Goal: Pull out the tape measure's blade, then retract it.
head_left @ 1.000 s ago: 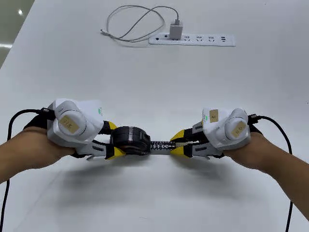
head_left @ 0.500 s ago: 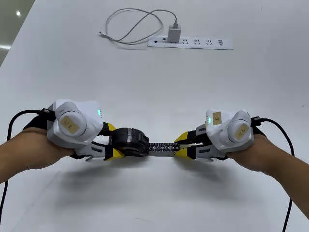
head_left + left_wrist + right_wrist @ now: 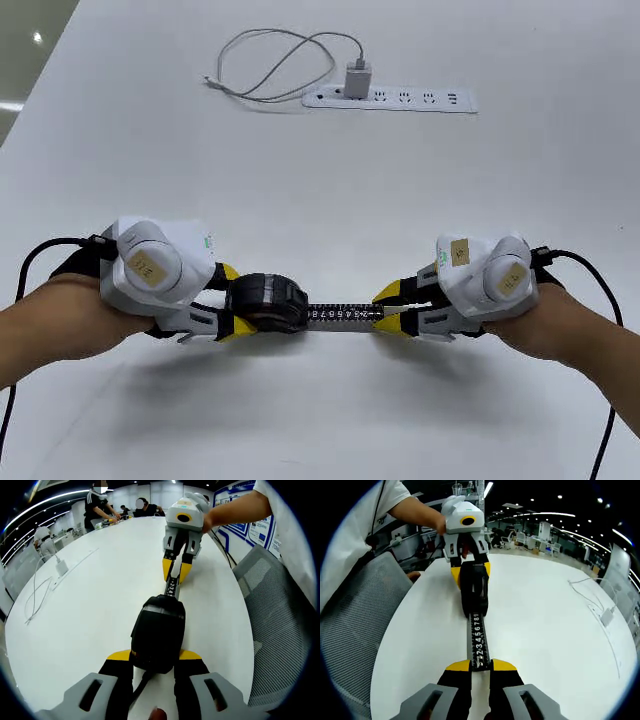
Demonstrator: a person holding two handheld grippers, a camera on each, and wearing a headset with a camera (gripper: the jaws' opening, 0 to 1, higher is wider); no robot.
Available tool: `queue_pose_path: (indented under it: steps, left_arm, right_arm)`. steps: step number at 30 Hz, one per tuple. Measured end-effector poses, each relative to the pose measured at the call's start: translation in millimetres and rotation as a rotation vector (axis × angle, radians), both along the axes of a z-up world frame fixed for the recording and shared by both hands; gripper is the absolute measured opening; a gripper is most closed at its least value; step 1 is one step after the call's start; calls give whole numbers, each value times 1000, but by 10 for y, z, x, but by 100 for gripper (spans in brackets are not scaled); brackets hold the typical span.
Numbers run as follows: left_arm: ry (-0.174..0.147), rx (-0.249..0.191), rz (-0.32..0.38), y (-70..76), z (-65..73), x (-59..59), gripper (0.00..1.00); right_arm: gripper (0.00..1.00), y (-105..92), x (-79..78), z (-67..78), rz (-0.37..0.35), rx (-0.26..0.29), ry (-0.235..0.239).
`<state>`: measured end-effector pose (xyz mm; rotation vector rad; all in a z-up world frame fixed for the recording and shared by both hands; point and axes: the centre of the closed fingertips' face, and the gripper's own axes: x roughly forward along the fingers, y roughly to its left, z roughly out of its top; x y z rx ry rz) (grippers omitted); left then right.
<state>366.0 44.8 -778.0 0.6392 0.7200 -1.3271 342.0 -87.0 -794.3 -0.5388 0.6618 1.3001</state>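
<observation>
Tape measure case (image 3: 268, 302) clamped between jaws of left gripper (image 3: 232, 298), low over white table (image 3: 300, 170), in front of person. Right gripper (image 3: 385, 308) closed on tip of blade (image 3: 342, 314). Against one second earlier: right gripper drawn further from case, longer run of numbered blade exposed, case roughly where it was. Reading: pull-out phase under way, blade only partly drawn, straight between grippers; retraction not yet begun.

From my head I look forward and down over the table (image 3: 320, 150). The cameras on my left gripper (image 3: 233, 299) and right gripper (image 3: 386, 308) ride low and close, facing each other along their jaws. All three views share the tape measure (image 3: 265, 302).
</observation>
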Motion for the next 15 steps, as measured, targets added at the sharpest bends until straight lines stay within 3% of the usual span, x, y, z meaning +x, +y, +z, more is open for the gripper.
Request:
queue_pose_path:
  steps: [15]
  left_arm:
    - [-2, 2, -6, -5, -13, 10, 26]
  right_arm:
    - [8, -184, -46, -18, -4, -34, 6]
